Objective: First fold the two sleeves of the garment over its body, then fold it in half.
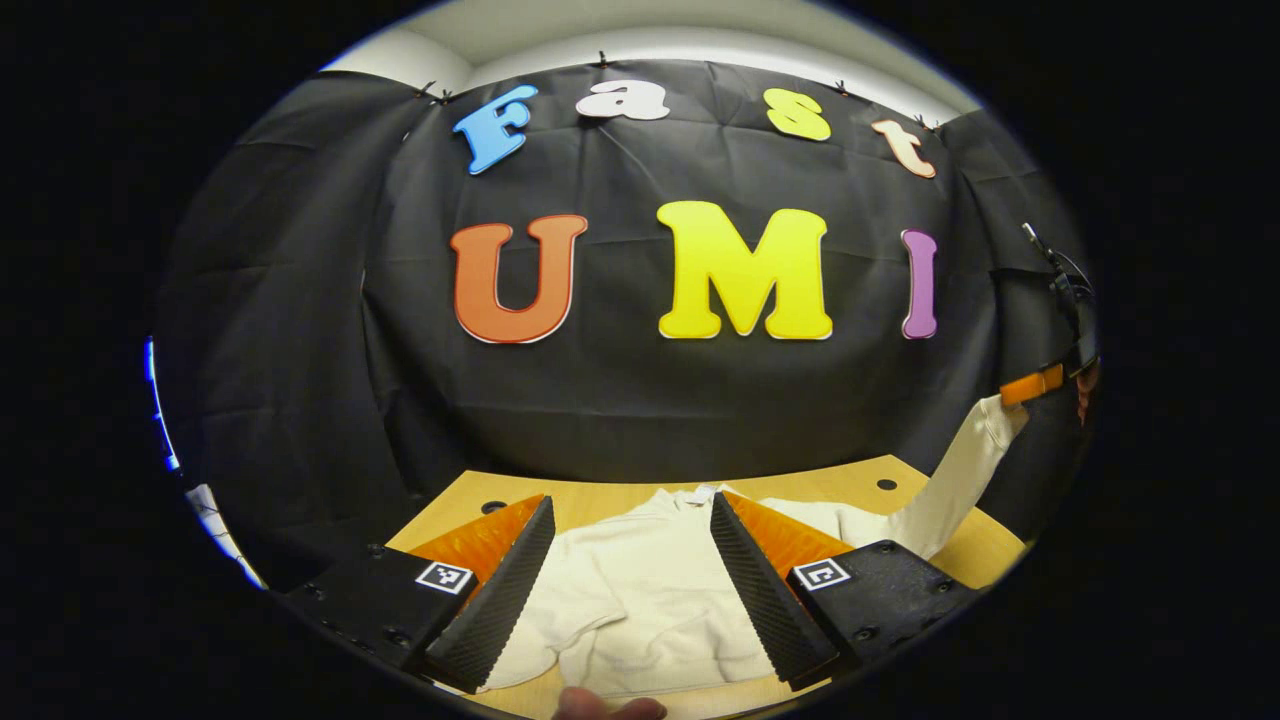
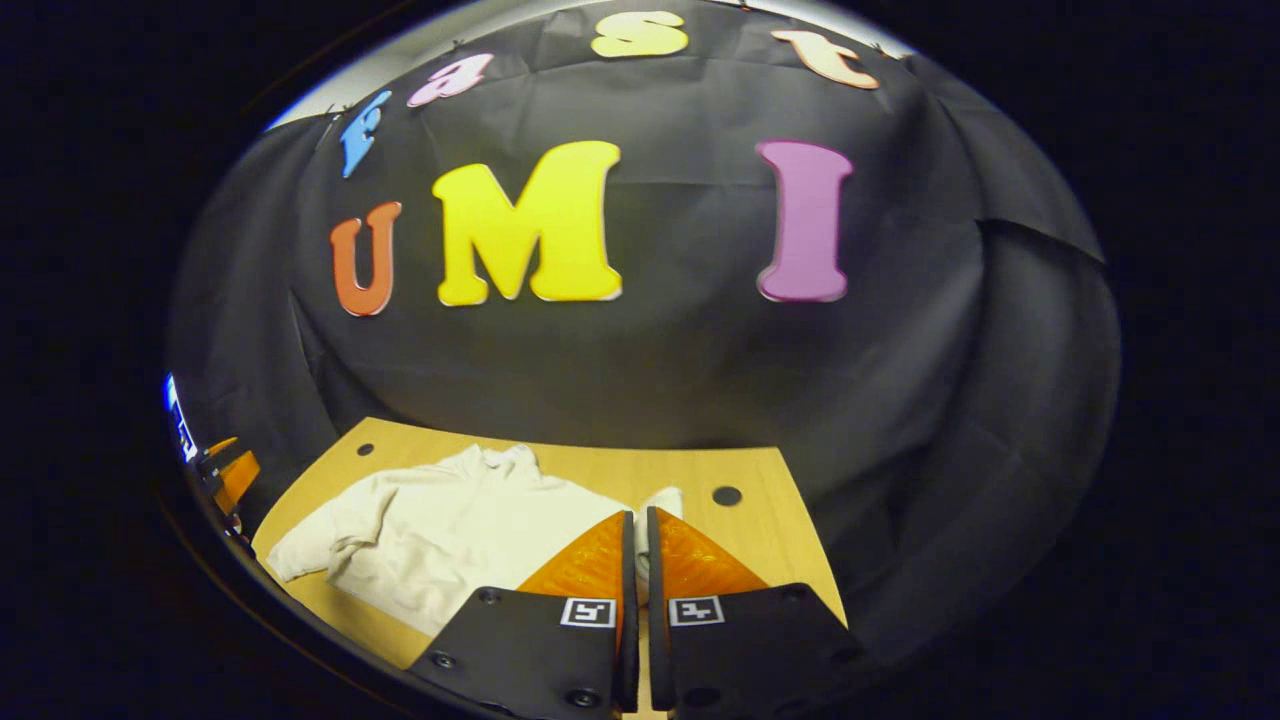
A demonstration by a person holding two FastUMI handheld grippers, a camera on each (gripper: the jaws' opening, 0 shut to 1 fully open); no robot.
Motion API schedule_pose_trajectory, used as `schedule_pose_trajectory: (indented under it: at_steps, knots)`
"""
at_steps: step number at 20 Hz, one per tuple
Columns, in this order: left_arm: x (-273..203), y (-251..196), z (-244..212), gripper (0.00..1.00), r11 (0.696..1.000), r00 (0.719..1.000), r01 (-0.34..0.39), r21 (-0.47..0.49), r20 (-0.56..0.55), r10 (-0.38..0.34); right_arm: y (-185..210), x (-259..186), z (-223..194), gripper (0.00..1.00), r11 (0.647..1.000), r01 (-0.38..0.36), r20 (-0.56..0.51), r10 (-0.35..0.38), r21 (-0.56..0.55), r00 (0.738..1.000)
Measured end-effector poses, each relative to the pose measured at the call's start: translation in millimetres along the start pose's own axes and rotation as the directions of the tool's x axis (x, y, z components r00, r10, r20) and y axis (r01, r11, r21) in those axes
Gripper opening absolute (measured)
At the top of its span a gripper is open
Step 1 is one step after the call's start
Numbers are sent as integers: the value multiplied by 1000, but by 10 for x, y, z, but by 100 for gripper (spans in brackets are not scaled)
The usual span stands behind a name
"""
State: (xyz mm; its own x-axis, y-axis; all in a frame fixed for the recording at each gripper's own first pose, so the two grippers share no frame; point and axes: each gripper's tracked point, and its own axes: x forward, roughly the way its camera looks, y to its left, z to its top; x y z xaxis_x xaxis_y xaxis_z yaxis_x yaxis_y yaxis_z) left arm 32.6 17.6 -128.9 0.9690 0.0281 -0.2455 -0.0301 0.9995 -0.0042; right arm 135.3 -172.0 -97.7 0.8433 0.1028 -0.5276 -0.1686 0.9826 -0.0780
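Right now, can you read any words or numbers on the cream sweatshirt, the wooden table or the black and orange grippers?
Cream fabric sweatshirt: no print; the small white tag at its collar is too small to read.
Light wooden table: no text.
The left gripper and right gripper: square black-and-white markers, patterns only, no words.

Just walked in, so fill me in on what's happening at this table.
A person is folding a cream garment on a wooden table with two tools. The right hand-held gripper is shut on a sleeve, lifted off the table. The left hand-held gripper hangs open above the garment's body. Neither sleeve is folded over yet.
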Motion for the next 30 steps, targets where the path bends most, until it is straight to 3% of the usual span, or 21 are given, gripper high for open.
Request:
schedule_pose_trajectory:
  at_steps: [2, 4, 7, 11, 18, 24, 30]
  knots:
    - [-28, 253, 3, 100, 999, 999, -41, -11, 4, 41, 450, 290, 111, 5, 995, -75, 6, 75, -59, 997]
    - [-71, 478, -13, 100, 996, 996, -90, -4, 1, 90, 921, 584, 47, 0, 987, -146, -28, 144, -61, 989]
    - [-162, 758, -59, 100, 990, 990, -141, 3, -4, 141, 1536, 994, -149, 0, 971, -235, -70, 232, -49, 970]
    - [-308, 1125, -163, 100, 976, 976, -215, -21, -31, 214, 2226, 1442, -209, 0, 953, -302, -95, 299, -26, 950]
    - [-494, 1746, -251, 100, 944, 945, -327, -53, -48, 324, 3456, 2059, -334, 0, 897, -427, -144, 410, -118, 901]
    - [-602, 2082, -377, 100, 925, 925, -378, -36, -68, 375, 4313, 2641, -1042, 0, 860, -486, -243, 444, -154, 862]
    - [-643, 2256, -497, 100, 920, 916, -392, -12, -93, 390, 4514, 3018, -1693, 0, 867, -473, -346, 400, -159, 849]
